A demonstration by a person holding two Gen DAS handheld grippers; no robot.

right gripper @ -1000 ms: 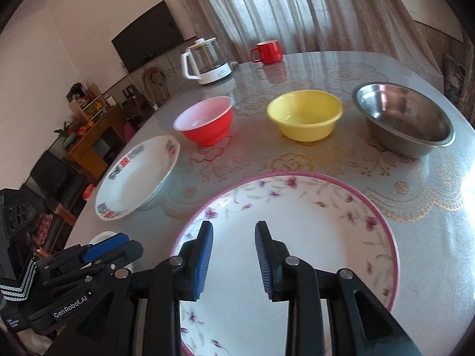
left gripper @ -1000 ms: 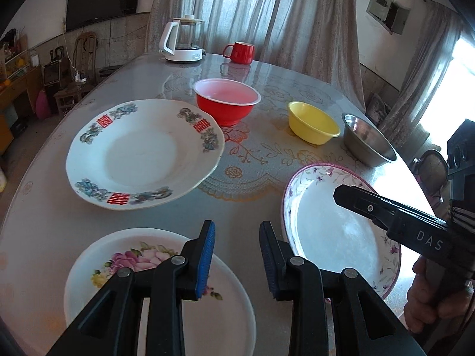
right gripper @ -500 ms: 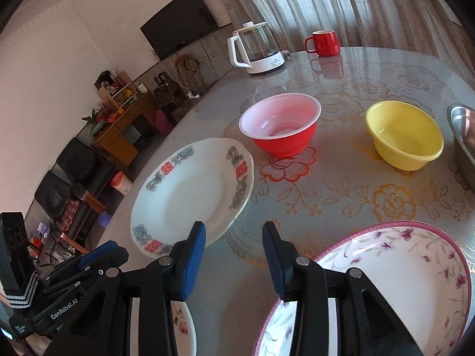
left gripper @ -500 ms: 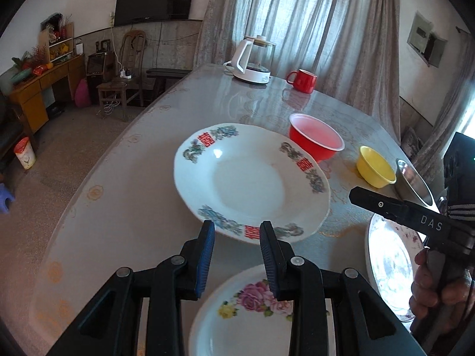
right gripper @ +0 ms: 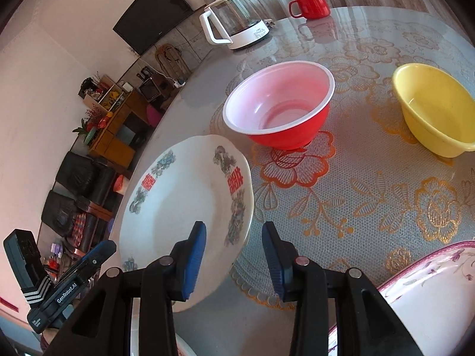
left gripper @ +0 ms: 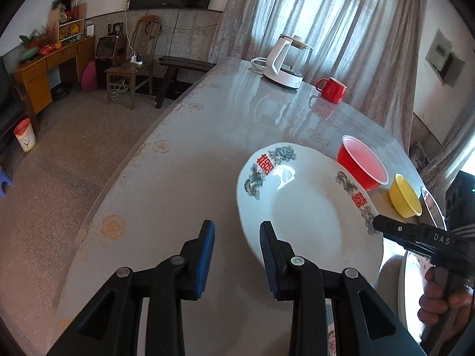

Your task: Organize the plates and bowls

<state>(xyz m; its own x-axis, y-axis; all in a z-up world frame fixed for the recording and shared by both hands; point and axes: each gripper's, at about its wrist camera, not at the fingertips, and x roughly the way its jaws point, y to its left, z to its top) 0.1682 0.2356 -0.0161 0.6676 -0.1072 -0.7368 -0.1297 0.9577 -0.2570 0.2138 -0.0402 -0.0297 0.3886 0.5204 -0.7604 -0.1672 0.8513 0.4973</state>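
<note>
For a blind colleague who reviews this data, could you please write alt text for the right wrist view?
The right gripper, open and empty, hangs over the near right rim of a white plate with red characters on a lace-patterned table. Behind stand a red bowl and a yellow bowl; the left gripper shows at lower left.

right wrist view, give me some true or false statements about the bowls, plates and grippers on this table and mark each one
1. The red bowl stands upright and holds nothing. True.
2. The yellow bowl is stacked inside the red bowl. False: they stand apart on the table.
3. The right gripper clamps the white plate with red characters. False: its jaws are open with nothing between the pads.
4. A red mug stands near the kettle. True.
5. The left gripper holds a plate. False: it is open and empty.
</note>
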